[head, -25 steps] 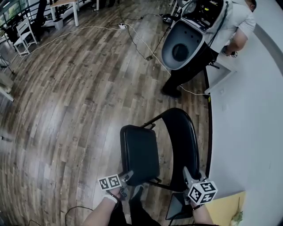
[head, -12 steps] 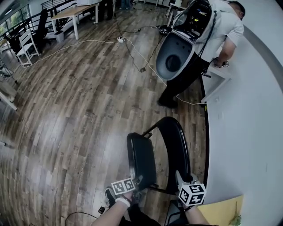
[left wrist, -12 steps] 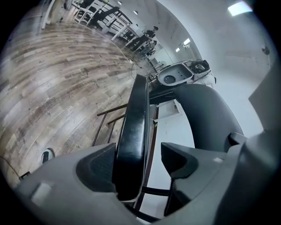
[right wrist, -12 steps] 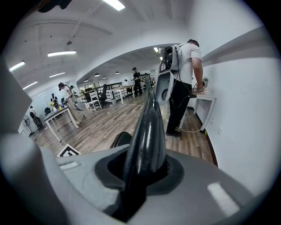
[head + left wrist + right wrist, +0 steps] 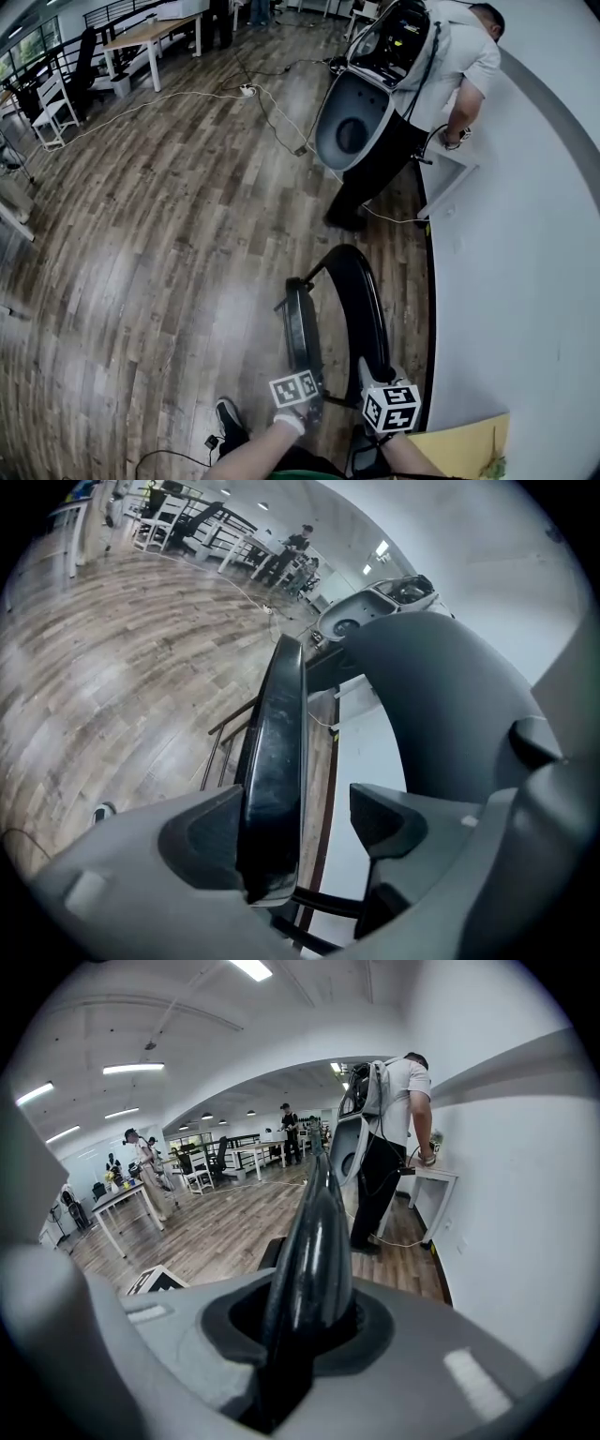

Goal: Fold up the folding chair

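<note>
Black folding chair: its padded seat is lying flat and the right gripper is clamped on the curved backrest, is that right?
No. The black padded seat isn't lying flat: the head view shows it standing up on edge, close beside the black curved backrest. The right gripper is clamped on that backrest, as you said.

My left gripper (image 5: 302, 827): jaws opening, folding chair seat (image 5: 279, 733) between them, upright, edge-on. Seat touches left pad, gap to right pad. Seat runs toward 12 o'clock. Frame tubes (image 5: 221, 747) at 9 o'clock of seat. Wood floor (image 5: 112, 667) at 10 o'clock, white wall (image 5: 375, 757) at 4.
</note>
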Tool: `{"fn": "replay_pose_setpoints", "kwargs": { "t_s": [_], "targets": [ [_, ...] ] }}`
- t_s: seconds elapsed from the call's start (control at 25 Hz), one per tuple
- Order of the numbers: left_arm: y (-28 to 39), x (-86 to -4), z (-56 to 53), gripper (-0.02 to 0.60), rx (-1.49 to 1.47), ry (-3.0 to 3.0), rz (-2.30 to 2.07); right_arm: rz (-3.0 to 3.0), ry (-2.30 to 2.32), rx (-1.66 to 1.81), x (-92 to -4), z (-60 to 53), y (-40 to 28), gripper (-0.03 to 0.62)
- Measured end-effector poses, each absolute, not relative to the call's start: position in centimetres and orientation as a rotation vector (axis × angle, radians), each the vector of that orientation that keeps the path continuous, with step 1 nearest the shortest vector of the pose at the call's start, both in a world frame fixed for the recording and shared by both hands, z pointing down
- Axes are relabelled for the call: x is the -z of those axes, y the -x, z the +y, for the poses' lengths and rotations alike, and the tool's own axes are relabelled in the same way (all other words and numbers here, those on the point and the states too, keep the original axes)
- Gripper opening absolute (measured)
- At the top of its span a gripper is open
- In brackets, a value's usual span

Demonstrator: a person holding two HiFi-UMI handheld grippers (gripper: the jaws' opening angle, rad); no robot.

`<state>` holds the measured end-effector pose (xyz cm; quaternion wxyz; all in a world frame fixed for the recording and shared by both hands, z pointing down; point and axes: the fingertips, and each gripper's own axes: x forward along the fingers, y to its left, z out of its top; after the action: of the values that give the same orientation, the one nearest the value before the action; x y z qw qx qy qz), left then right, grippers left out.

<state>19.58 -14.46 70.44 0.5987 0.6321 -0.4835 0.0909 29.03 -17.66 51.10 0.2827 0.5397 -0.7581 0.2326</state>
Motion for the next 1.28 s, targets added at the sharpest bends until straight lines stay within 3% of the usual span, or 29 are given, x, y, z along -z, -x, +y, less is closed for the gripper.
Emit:
{"fn": "replay_pose_setpoints", "kwargs": {
  "t_s": [0.64, 1.04, 1.28],
  "targets": [
    [-29.6, -68.2, -16.2, 0.362, -0.137, -1.515, -1.012, -2.024, -1.452, -0.606, -50.5, -18.2, -33.2, 0.086],
    [-32.3, -67.7, -16.6, 0.360, -0.081, -1.582, -0.881, -2.014, -1.469, -0.600, -50.5, -18.7, -35.5, 0.089],
    [-26.4, -66.7, -15.9, 0.360, -0.163, -1.752, -0.876, -2.026, -1.462, -0.612, -50.6, -19.0, -36.7, 0.089]
  ]
}}
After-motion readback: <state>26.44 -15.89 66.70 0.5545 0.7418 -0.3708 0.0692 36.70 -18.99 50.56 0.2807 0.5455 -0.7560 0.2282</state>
